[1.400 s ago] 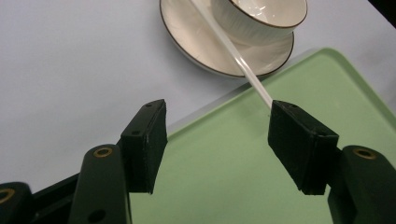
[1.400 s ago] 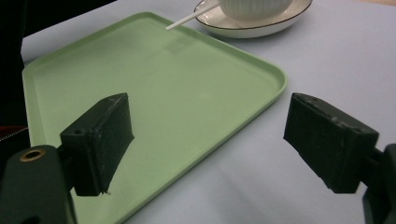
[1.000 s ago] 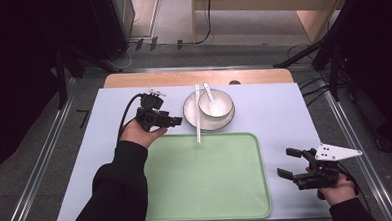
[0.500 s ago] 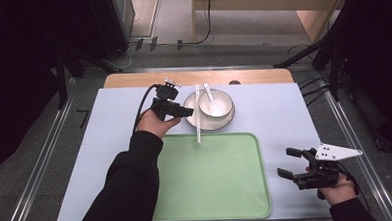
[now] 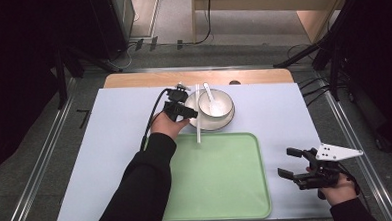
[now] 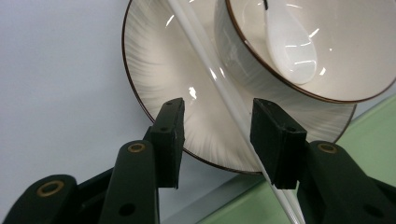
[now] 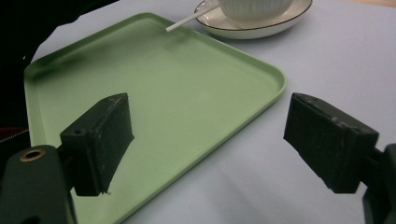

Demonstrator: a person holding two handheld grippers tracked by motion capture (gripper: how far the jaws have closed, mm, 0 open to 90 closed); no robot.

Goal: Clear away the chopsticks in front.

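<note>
A cream bowl (image 5: 219, 105) with a white spoon (image 5: 209, 93) in it stands on a cream plate (image 5: 228, 122) behind the green tray (image 5: 217, 179). A thin white stick (image 5: 198, 121) lies across the plate's left side, with its near end over the tray. My left gripper (image 5: 192, 112) is open at the plate's left rim. In the left gripper view the stick (image 6: 210, 65) runs between the jaws, close to the right one, over the plate (image 6: 154, 70). My right gripper (image 5: 285, 162) is open and holds nothing, to the right of the tray (image 7: 187, 93).
A pale blue mat (image 5: 115, 144) covers the table, with a strip of bare wood (image 5: 147, 80) behind it. Metal rails (image 5: 41, 162) run along both sides of the table. Cables lie on the floor beyond it.
My left gripper has moved right and away from the person, from the mat to the plate's left rim, and now has the stick between its jaws. The right gripper has stayed put.
</note>
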